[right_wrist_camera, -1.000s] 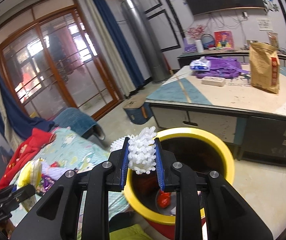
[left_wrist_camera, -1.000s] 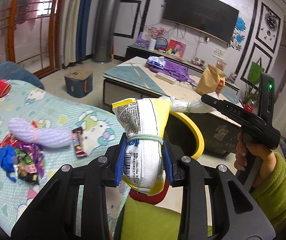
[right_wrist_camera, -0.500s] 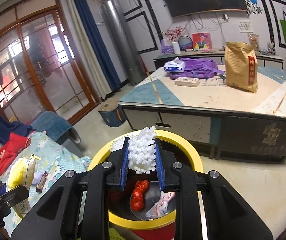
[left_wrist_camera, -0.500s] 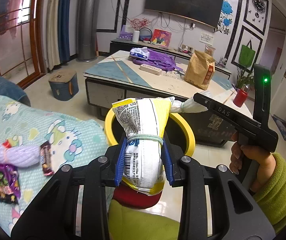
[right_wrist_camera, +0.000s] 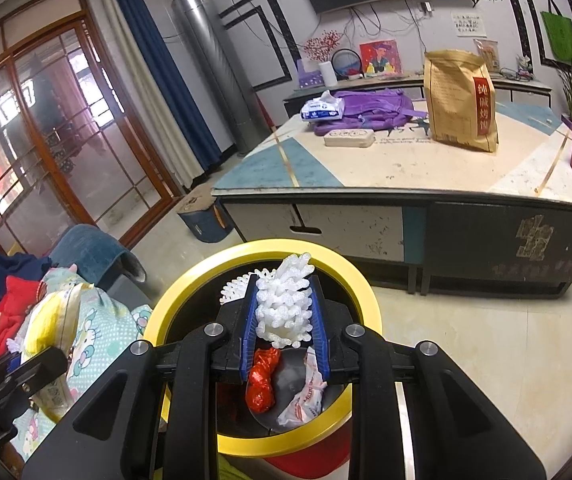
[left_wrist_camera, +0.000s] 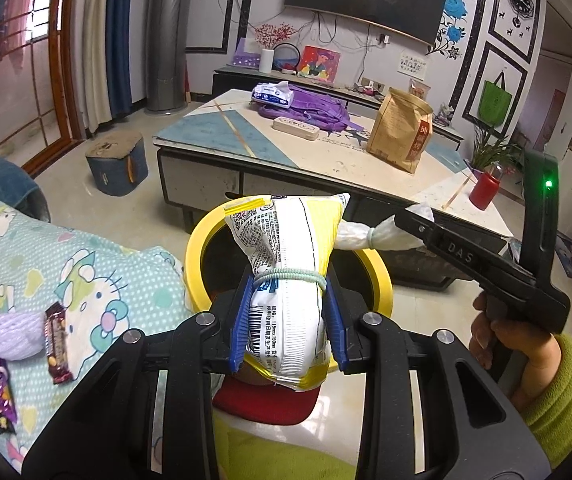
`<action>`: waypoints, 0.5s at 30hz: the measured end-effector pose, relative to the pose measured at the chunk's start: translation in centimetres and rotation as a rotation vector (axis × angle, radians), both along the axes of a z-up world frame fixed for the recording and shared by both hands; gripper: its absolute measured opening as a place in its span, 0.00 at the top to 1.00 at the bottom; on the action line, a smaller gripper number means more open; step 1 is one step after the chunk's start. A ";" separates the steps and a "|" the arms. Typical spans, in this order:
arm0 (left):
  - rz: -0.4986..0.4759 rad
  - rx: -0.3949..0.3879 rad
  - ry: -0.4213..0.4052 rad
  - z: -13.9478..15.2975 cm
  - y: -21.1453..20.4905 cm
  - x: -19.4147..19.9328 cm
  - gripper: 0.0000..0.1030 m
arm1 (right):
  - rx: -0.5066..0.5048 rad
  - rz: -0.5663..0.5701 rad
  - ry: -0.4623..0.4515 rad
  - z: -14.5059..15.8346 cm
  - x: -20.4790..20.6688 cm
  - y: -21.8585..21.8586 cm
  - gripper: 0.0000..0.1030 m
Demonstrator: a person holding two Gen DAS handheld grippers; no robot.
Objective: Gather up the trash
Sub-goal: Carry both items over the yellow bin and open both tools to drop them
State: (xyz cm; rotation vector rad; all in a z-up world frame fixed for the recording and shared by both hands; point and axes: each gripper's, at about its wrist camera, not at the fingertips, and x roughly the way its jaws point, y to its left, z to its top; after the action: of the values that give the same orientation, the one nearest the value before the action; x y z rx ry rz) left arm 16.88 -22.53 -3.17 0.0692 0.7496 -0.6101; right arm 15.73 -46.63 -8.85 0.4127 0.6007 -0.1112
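while my left fingers point(left_wrist_camera: 287, 326) clamp a banded yellow-white snack bag point(left_wrist_camera: 286, 280) just short of the yellow-rimmed bin point(right_wrist_camera: 190, 292), my right fingers point(right_wrist_camera: 284, 320) pinch white foam netting point(right_wrist_camera: 284, 304) over its mouth, wrappers point(left_wrist_camera: 57, 344) on the bed at nine o'clock.

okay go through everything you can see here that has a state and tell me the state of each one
left hand-held gripper: shut on yellow-white snack bag
right hand-held gripper: shut on white foam net, over the bin
yellow-rimmed bin: open, red wrapper inside
chocolate bar: lying on the blanket
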 end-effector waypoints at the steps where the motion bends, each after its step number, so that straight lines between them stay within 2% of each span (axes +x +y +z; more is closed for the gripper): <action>1: 0.001 0.000 0.006 -0.2 -0.2 0.2 0.75 | 0.003 0.000 0.003 -0.1 0.1 0.0 0.77; 13: 0.005 0.057 0.073 -3.3 -2.1 3.4 0.75 | 0.053 0.007 0.029 -1.1 0.8 -0.8 0.76; 15: 0.009 0.067 0.079 -3.7 -2.2 3.8 0.75 | 0.064 0.008 0.032 -1.3 0.9 -1.0 0.73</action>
State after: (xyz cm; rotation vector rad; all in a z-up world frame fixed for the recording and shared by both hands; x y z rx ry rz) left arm 20.69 -24.75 -6.87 0.1037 0.8461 -0.5822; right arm 16.62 -47.62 -10.16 0.4714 0.6384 -0.0909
